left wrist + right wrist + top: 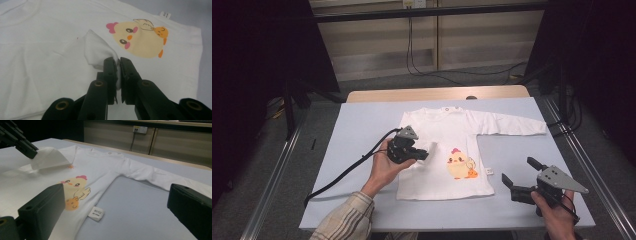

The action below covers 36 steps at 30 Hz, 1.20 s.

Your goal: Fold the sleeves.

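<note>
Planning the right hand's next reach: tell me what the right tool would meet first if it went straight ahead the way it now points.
Probably the white long-sleeved shirt, near its small white side label. The right tool stands open over bare light-blue table cover, aimed at the shirt's hem side; depth is hard to judge.

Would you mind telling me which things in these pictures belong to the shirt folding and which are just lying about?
Part of the job:
- white shirt, flat on the table
- its sleeve, folded over the body
- left gripper, shut on that sleeve
- right gripper, open beside the hem

Just there:
- blue table cover
- cables on the floor behind
- wall socket
</note>
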Motion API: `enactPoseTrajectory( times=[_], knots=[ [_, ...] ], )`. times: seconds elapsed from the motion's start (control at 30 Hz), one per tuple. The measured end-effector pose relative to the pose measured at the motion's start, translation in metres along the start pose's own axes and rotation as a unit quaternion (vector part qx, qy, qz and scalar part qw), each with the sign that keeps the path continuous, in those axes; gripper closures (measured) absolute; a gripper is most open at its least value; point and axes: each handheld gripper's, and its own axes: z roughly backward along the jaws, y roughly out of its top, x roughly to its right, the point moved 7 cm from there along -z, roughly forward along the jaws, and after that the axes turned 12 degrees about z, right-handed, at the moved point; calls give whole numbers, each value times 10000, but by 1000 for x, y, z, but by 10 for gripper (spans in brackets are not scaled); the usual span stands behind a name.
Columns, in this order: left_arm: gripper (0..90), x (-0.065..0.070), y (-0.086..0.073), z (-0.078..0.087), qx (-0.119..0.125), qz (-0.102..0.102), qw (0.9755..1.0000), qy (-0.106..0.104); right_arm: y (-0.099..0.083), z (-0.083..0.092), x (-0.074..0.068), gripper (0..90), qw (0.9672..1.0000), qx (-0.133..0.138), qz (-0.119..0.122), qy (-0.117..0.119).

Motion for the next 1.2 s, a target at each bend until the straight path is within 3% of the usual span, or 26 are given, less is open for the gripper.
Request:
enactPoseTrajectory(
  times=[0.37,0.83,0.97,1.03,1.13,1.2],
  knots=[
    [828,9,-14,-17,-251,-25,9996,-96,0,0,0,11,10000,2,11,2],
    [758,19,-18,-27,-127,3,9990,-438,0,0,0,11,10000,7,11,6],
    [689,24,-20,-28,-151,-41,9981,-600,0,0,0,11,10000,11,12,0],
    [689,25,-22,-29,-142,-78,9982,-584,0,0,0,11,10000,4,0,0],
    [625,24,-22,-29,-127,-78,9988,-470,0,0,0,11,10000,5,2,1],
    [574,23,-20,-26,-30,-185,9993,-323,0,0,0,11,10000,3,5,-8]
  ],
)
